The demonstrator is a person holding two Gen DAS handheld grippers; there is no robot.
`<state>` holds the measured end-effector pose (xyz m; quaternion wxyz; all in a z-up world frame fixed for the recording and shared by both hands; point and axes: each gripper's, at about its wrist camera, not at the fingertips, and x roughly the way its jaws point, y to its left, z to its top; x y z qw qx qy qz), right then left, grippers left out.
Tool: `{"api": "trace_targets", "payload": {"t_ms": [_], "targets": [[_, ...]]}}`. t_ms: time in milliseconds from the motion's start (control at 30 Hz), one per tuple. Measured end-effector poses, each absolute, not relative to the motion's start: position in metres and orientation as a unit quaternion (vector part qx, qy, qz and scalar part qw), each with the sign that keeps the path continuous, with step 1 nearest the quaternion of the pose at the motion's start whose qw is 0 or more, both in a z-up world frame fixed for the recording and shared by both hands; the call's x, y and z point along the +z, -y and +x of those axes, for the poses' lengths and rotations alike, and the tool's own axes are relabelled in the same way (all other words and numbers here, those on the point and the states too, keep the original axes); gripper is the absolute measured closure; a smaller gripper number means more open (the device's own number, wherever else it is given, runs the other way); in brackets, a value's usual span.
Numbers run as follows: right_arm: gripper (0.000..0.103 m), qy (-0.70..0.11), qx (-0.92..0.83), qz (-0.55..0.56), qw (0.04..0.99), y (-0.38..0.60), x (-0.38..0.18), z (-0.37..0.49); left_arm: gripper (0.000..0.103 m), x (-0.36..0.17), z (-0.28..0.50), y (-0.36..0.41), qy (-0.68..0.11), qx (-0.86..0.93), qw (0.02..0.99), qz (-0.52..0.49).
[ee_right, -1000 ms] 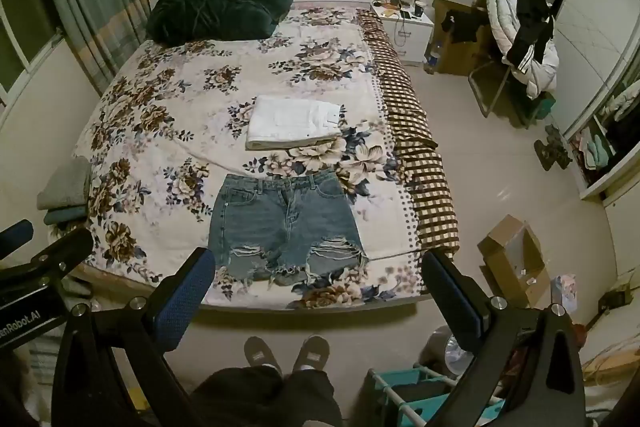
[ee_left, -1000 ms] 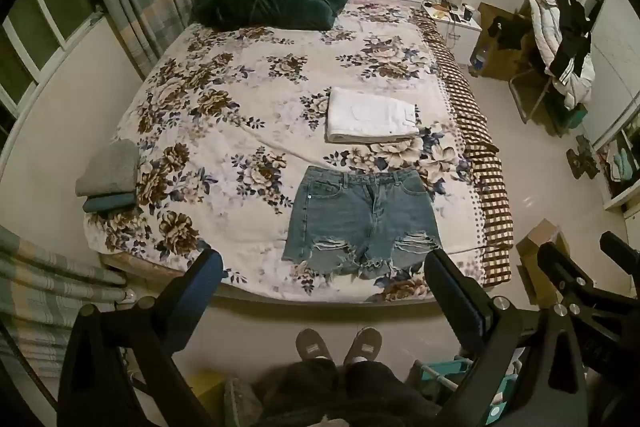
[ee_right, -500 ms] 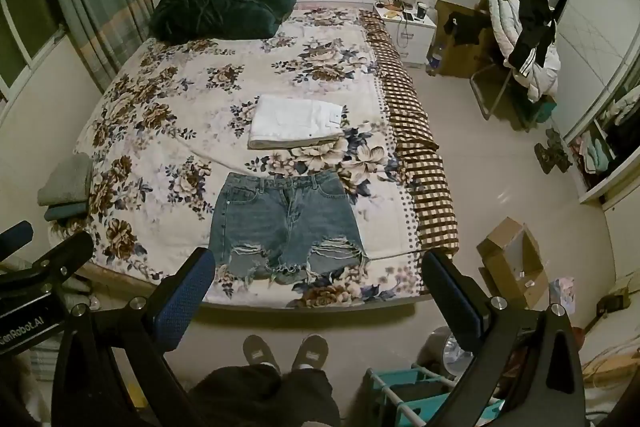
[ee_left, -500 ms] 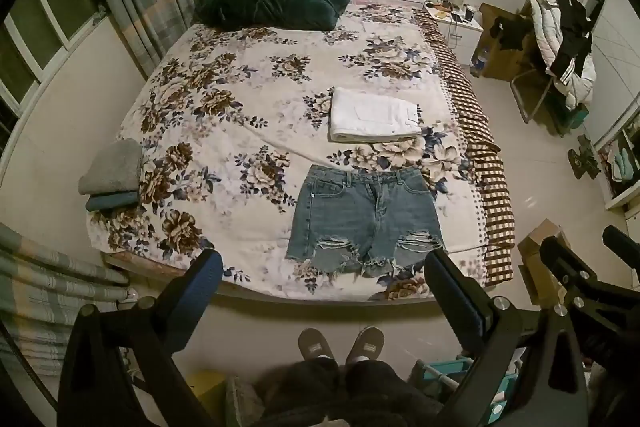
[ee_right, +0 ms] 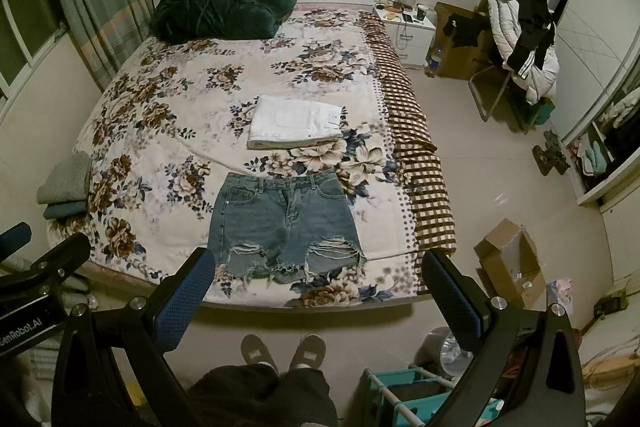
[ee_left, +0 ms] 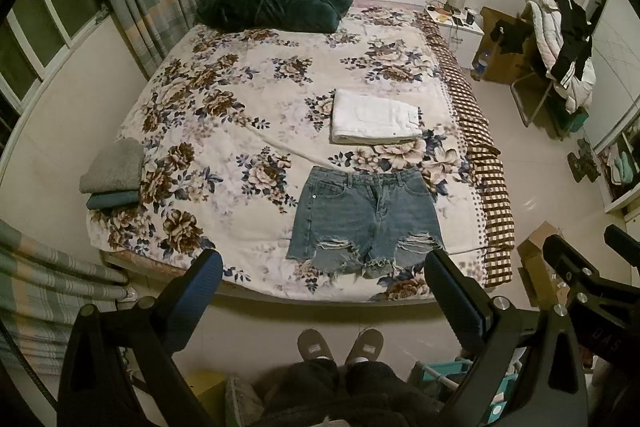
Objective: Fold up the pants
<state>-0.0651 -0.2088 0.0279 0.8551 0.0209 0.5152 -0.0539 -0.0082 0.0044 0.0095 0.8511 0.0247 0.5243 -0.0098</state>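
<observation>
1. Left wrist view. Denim shorts [ee_left: 366, 223] lie flat and face up near the foot edge of the bed [ee_left: 240, 147], waistband toward the headboard, frayed hems toward me. A folded white garment [ee_left: 376, 117] sits just beyond the waistband, apart from it. Grey and teal folded stack [ee_left: 114, 179] at the bed's left edge. My left gripper [ee_left: 324, 287] hangs above the floor short of the mattress, jaws spread wide, nothing between them.

2. Right wrist view. Same shorts [ee_right: 286, 223], unfolded, no crease started. My right gripper [ee_right: 316, 283] is likewise released and empty, well above the cloth. My slippers [ee_right: 282, 349] show I stand at the foot of the bed.

3. Judgement on the step: the approach. I would bring both grippers down on one side of the shorts, one at the waistband corner, one at the hem below it, and pinch only that leg's layers.

4. I would carry that side across in one level sweep so seams meet, keeping clear of the white garment.
</observation>
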Motion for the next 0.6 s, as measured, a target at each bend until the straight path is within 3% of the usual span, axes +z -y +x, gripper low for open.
{"api": "trace_targets", "payload": {"t_ms": [600], "targets": [[0.0, -0.516, -0.055, 0.018, 0.855, 0.2085, 0.0325, -0.0714, 0.0, 0.013, -0.0097, -0.0069, -0.522, -0.011, 0.852, 0.023]]}}
